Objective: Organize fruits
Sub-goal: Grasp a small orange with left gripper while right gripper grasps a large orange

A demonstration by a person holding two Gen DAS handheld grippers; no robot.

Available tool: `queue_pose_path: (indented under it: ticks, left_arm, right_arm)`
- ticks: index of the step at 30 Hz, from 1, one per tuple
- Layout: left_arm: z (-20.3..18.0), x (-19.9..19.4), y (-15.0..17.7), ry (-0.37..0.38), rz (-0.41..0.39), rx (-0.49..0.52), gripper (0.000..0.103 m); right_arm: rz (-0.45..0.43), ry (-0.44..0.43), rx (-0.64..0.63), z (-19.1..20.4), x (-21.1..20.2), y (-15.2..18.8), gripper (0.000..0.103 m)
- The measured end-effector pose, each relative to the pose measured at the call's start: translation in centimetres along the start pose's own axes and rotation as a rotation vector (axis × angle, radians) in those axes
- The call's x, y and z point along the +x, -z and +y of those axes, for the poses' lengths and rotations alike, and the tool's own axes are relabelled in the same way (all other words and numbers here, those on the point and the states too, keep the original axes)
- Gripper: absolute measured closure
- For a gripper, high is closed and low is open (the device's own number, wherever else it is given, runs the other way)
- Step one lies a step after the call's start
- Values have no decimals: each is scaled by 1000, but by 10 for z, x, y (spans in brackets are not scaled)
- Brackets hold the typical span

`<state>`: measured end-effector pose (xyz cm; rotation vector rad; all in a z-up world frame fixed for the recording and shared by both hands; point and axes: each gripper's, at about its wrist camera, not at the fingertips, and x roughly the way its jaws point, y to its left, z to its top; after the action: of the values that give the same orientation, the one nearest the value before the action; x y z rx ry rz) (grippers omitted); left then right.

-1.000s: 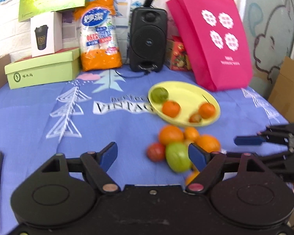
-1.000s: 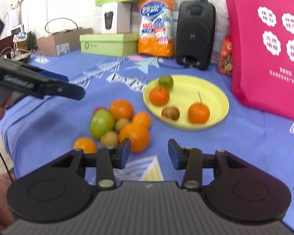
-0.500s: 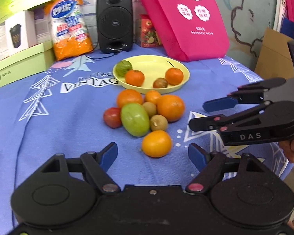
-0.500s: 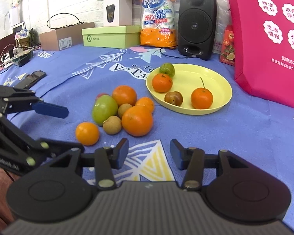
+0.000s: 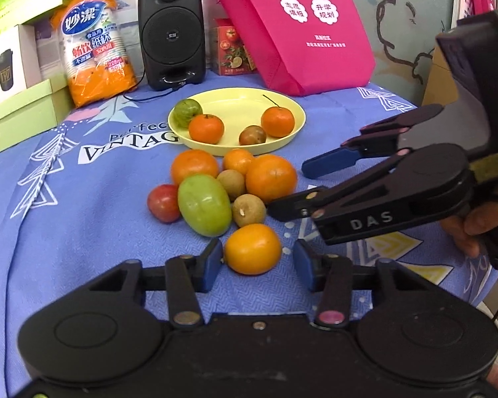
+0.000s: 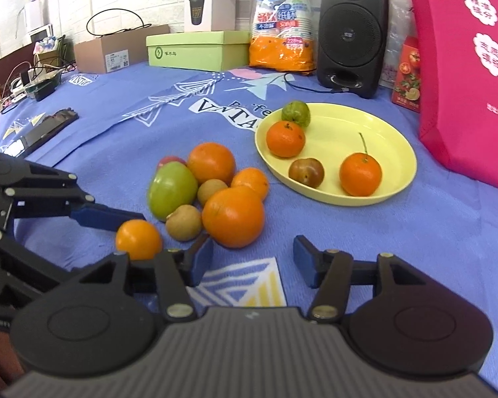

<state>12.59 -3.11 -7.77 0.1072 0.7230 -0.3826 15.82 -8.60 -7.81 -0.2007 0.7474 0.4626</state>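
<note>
So yellow plate (image 5: pixel 292 129) holds four fruits (two tangerines); left gripper (image 5: pixel 257 262) closing around loose orange (image 5: pixel 252 248), right gripper (image 6: pixel 253 260) opening, empty.

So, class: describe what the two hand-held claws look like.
Both the left claw and the right claw are black, with jointed link arms, round housings and blue finger pads. The right one carries white "DAS" lettering on its side.
</note>
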Motion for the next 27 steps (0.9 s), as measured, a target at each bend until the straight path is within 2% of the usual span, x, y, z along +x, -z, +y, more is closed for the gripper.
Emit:
queue_pose_path:
  ticks: [5,11,14,27]
  left_arm:
    - [11,-2,0,28,8,-37,65]
    - [16,-2,-1,40,7,-52,66]
    - [17,-2,-1,43,6,-58,66]
    - [13,-10,-1,28,1,-67,66]
  right_arm:
    - [-1,-11,-3,1,8,-4,46]
    - [-8,-23,-15,4,18,-9,46]
    - [-14,-42,-22,7,18,-10,60]
    - [-34,-10,10,7,-7,2,61]
